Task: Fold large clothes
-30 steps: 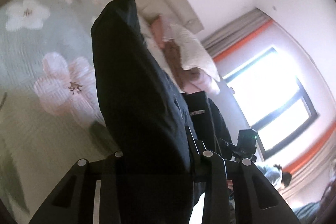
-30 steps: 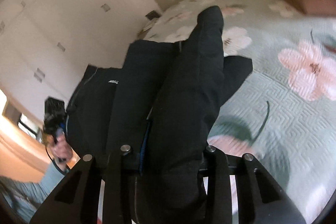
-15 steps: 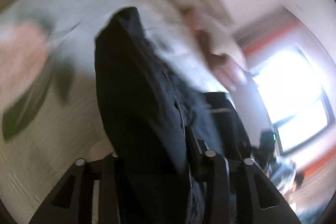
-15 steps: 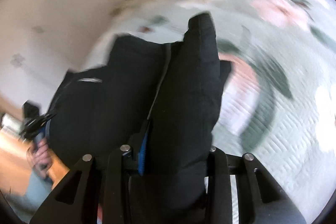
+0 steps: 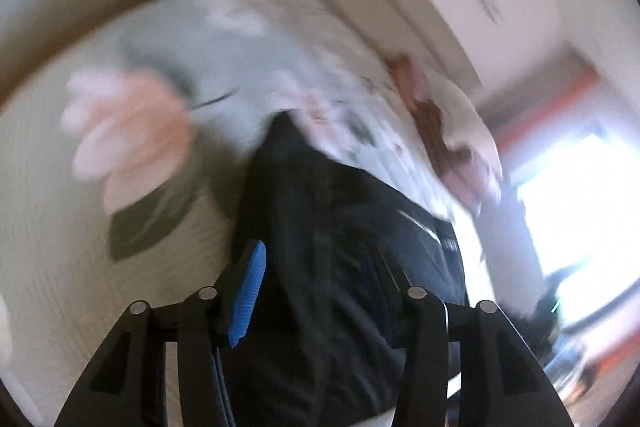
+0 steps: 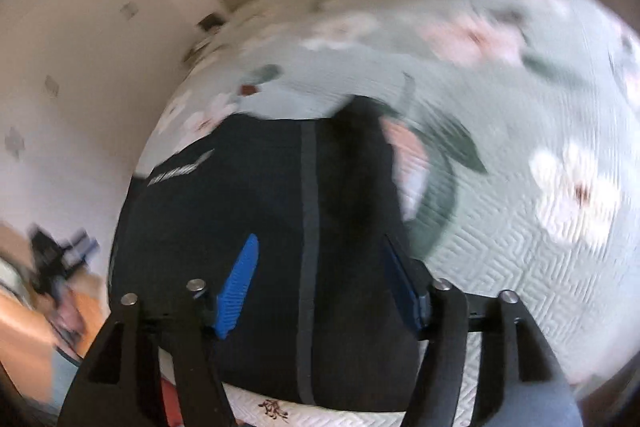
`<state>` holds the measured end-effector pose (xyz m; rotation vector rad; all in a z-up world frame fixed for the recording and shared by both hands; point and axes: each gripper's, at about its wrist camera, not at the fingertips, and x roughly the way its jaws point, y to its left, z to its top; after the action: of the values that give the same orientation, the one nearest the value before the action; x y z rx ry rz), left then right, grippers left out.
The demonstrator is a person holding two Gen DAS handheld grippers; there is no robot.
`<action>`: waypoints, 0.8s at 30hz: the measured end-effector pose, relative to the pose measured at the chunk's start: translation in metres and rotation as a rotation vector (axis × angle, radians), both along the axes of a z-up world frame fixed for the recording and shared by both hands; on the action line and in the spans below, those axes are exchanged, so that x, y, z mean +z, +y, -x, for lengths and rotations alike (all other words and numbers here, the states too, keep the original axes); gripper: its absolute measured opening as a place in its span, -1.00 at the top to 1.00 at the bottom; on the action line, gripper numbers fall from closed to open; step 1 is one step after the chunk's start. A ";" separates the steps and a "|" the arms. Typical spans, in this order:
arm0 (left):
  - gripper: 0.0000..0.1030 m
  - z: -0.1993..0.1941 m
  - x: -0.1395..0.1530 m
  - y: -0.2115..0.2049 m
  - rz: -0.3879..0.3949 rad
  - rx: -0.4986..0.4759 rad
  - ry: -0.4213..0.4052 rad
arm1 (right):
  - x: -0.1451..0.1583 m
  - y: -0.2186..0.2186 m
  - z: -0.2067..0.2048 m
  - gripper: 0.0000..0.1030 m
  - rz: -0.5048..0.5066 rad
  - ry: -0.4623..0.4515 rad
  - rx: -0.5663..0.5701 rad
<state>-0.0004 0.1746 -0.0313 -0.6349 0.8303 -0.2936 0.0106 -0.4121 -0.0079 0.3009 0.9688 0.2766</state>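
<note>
Both views blurred. Left hand-held gripper [image 5: 320,279] and right hand-held gripper [image 6: 320,275] are seen spread apart over the black garment [image 6: 260,219], which is laid on the floral bed [image 6: 520,259].

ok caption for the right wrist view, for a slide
Open right claw over a black garment lying on the floral bedspread, frame motion-blurred.
</note>
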 end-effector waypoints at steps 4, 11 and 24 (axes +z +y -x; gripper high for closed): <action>-0.19 -0.005 0.004 -0.051 -0.115 -0.079 0.001 | -0.025 0.070 -0.005 -0.40 0.090 0.040 0.062; -0.23 -0.019 -0.045 -0.091 -0.383 -0.087 0.169 | -0.069 0.109 -0.019 -0.41 0.234 0.169 -0.027; -0.35 0.076 0.135 -0.180 -0.810 0.005 -0.168 | 0.069 0.148 0.036 -0.46 0.172 -0.055 -0.045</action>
<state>-0.0760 -0.0055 0.1033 0.1445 0.7078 0.0101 -0.0252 -0.2639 0.0615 0.1568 0.9235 0.1586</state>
